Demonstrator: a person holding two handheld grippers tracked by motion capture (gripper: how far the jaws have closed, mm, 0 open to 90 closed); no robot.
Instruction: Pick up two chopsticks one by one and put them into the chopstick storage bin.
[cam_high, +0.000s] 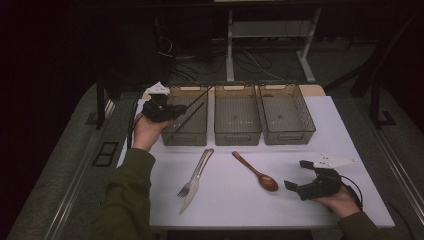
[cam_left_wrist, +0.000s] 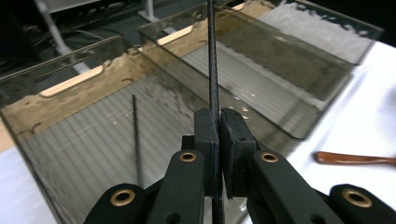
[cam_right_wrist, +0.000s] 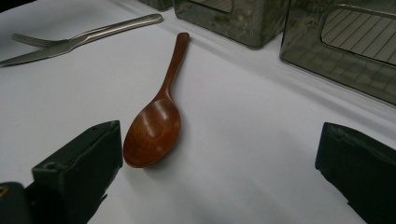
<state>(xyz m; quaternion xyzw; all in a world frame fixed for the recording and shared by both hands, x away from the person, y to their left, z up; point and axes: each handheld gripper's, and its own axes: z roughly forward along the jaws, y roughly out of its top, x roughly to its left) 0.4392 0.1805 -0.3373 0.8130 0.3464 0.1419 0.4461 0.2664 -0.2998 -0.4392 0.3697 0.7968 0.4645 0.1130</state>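
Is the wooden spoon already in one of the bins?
No, the wooden spoon lies on the white table, in front of the middle bin.

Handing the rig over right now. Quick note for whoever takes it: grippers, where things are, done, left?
Left gripper: shut on a black chopstick, held over the left bin.
Right gripper: open, resting on the table beside the wooden spoon, not touching it.
Done: a second chopstick already lies in the left bin.
Left: release the held chopstick; the spoon, fork and knife are on the table. The middle bin and right bin look empty, so probably one kind of cutlery per bin.
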